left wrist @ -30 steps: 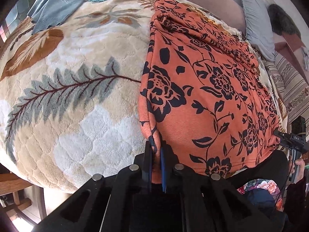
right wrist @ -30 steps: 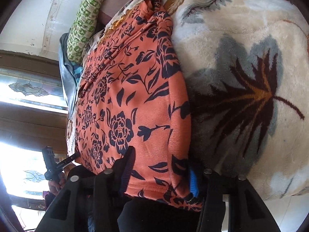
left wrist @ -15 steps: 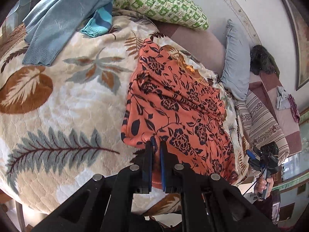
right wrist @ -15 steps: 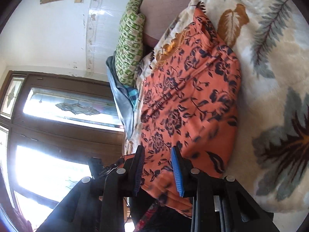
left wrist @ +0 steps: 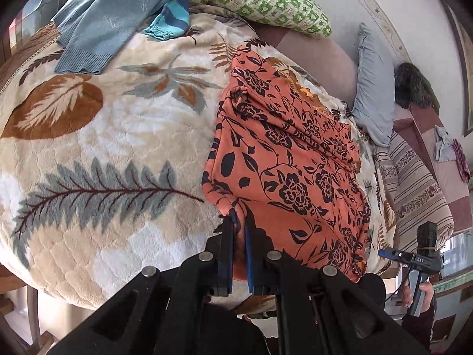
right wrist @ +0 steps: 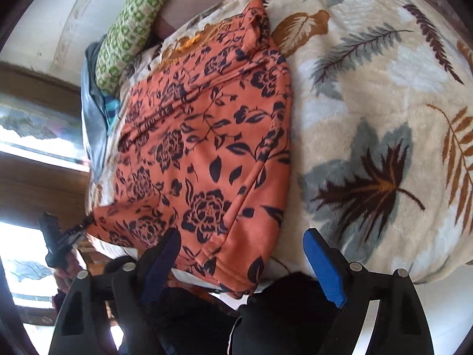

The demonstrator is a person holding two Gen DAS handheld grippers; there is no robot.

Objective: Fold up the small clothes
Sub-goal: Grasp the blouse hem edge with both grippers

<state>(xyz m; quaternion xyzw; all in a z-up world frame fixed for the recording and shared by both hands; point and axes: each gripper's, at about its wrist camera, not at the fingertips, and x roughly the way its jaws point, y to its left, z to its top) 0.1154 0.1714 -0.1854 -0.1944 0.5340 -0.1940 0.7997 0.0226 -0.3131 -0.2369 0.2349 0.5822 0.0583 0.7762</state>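
An orange garment with a dark floral print [left wrist: 289,159] lies folded over on a cream leaf-patterned blanket [left wrist: 97,136]. My left gripper [left wrist: 240,216] is shut on the garment's near left corner and holds it just above the blanket. In the right wrist view the garment [right wrist: 204,148] lies flat on the blanket [right wrist: 369,112]. My right gripper [right wrist: 241,239] is open, its jaws wide apart on either side of the near hem and not touching it. The other hand-held gripper [left wrist: 419,254] shows at the far right of the left wrist view.
A blue knit sweater [left wrist: 118,14] and a striped turquoise cloth [left wrist: 170,20] lie at the blanket's far end. A green checked pillow [left wrist: 260,0], a grey pillow [left wrist: 374,82] and a striped cushion [left wrist: 414,183] lie beyond. The blanket's edge drops off near me.
My right gripper has opened and let go of the garment's hem. My left gripper has carried its corner forward over the garment, folding it shorter, and both cameras have pulled back.
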